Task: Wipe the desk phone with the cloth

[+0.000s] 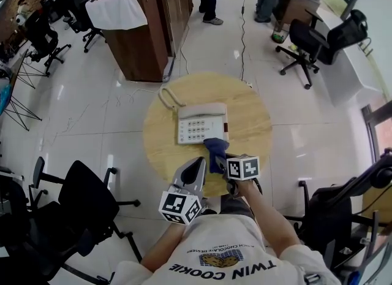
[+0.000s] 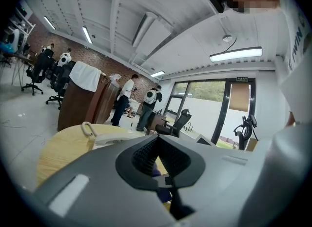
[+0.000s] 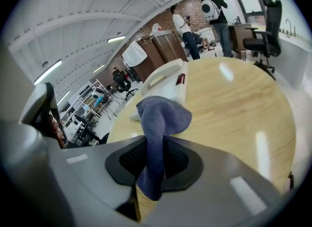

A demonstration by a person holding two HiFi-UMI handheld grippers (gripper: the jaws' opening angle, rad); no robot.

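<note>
A white desk phone (image 1: 202,123) with its handset and coiled cord lies in the middle of a round wooden table (image 1: 164,150). My right gripper (image 1: 222,162) is shut on a blue cloth (image 1: 215,151), held just in front of the phone's near edge. In the right gripper view the cloth (image 3: 161,117) hangs folded between the jaws of the right gripper (image 3: 155,161), with the phone (image 3: 167,83) beyond it. My left gripper (image 1: 195,170) hovers beside it at the table's near edge, shut and with nothing in it. The left gripper view shows the left gripper (image 2: 157,161) and the phone (image 2: 113,138).
A black office chair (image 1: 86,201) stands near my left side and another (image 1: 312,38) at the far right. A brown wooden cabinet (image 1: 144,29) draped with a white cloth stands beyond the table. People stand at the back. A cable (image 1: 242,26) runs across the tiled floor.
</note>
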